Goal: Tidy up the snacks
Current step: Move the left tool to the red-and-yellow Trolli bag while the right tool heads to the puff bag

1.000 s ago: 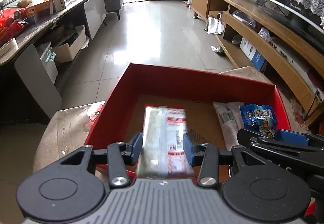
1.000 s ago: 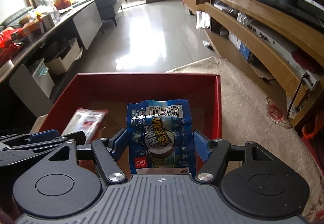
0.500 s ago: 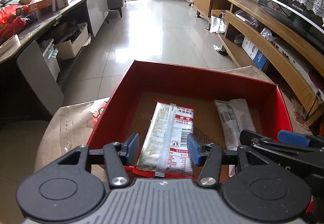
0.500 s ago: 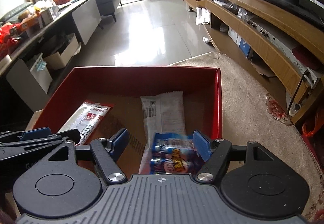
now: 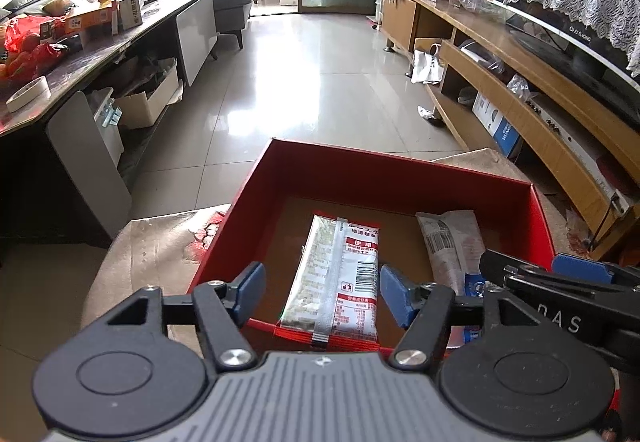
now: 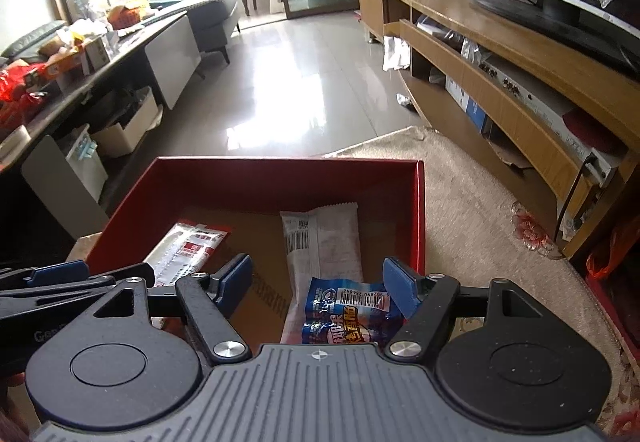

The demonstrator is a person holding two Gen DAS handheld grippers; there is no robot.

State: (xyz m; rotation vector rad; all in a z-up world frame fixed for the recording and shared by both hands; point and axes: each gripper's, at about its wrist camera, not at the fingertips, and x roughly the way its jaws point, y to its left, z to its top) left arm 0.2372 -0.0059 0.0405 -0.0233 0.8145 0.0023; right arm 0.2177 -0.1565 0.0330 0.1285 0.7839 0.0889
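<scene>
Red box [image 5: 384,178] sits lower centre of both views, open top, brown floor.

Left gripper [image 5: 322,296] — fingers [image 5: 250,292] opening, parted, pads clear of red-and-silver packet [image 5: 340,274]; packet lies flat on box floor between them, near end over box's near rim.

Right gripper [image 6: 316,292] — fingers [image 6: 396,292] moderately apart, gripping nothing; blue packet [image 6: 344,316] lies in box below them, overlapping near end of white packet [image 6: 320,242].

White packet flat, right of red-and-silver packet, apart from it.
</scene>
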